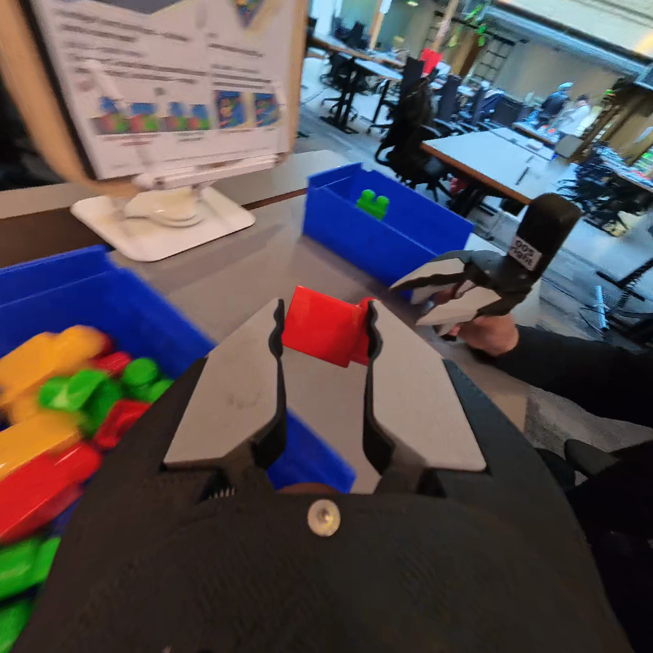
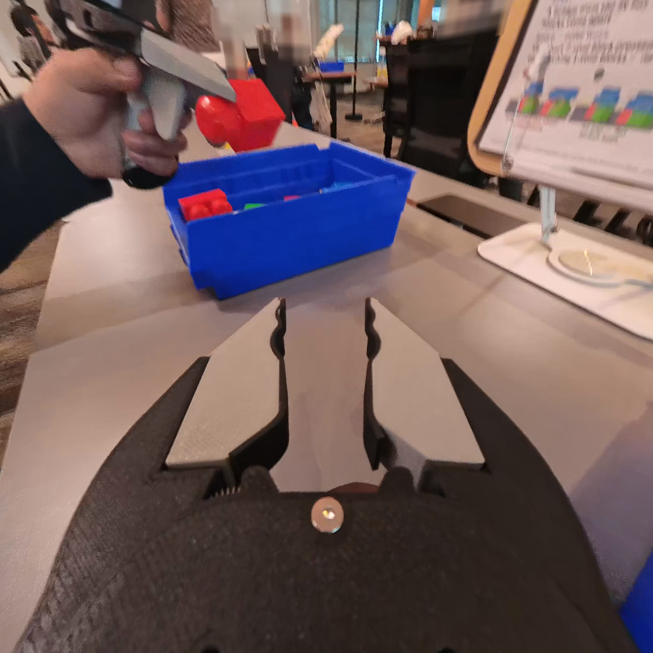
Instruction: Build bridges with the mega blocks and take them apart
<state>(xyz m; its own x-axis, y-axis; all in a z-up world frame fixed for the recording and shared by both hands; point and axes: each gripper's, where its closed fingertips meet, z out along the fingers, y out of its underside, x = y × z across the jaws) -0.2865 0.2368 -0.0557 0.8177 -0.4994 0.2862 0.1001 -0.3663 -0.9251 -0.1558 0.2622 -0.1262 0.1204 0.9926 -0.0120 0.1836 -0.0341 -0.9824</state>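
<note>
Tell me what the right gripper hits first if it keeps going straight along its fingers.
The right gripper is open and empty over bare table. Straight ahead, the first thing is probably the near wall of the blue bin holding blocks, though the gripper's height relative to that wall is hard to judge.

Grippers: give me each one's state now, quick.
Left gripper: shut on a red block, lifted off the table.
Right gripper: open, nothing between its fingers.

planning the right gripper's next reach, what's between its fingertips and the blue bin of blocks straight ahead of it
Only bare grey table, as the right wrist view shows. The right gripper is open and empty, and the blue bin sits just beyond.
</note>
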